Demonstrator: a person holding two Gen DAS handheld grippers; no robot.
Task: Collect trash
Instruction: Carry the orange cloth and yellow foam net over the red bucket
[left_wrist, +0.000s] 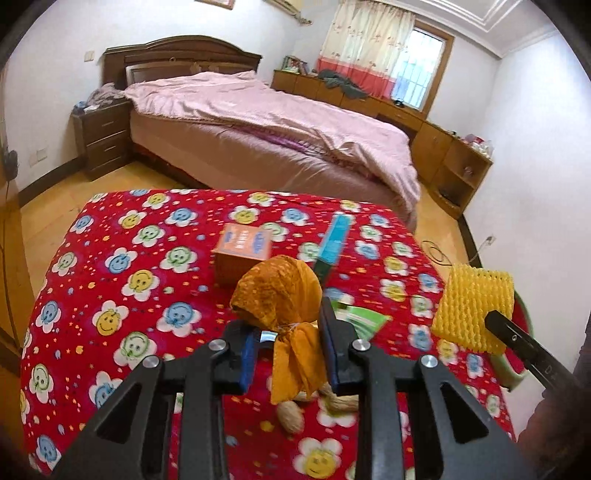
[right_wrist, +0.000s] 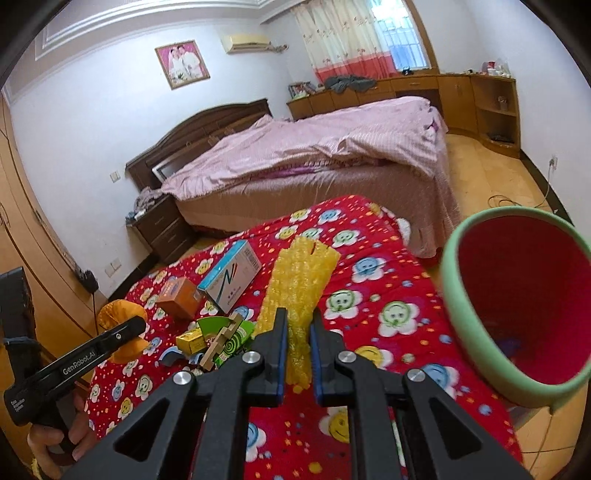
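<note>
Yellow foam net (right_wrist: 299, 295) pinched in right tool (right_wrist: 298, 334), orange wrapper (left_wrist: 280, 295) in left tool (left_wrist: 291, 332): carry steady, drop inside green bin (right_wrist: 456, 295).

Yellow foam net (right_wrist: 300, 291) between clamped jaws

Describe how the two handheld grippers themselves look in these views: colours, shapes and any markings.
Both the left gripper and the right gripper are matte black plastic, with triangular cut-out linkage arms joined by round silver pivot bolts. Their fingers carry blue pads. The left one's side bears white "GenRobot.AI" lettering. No cables or sleeves show.
</note>
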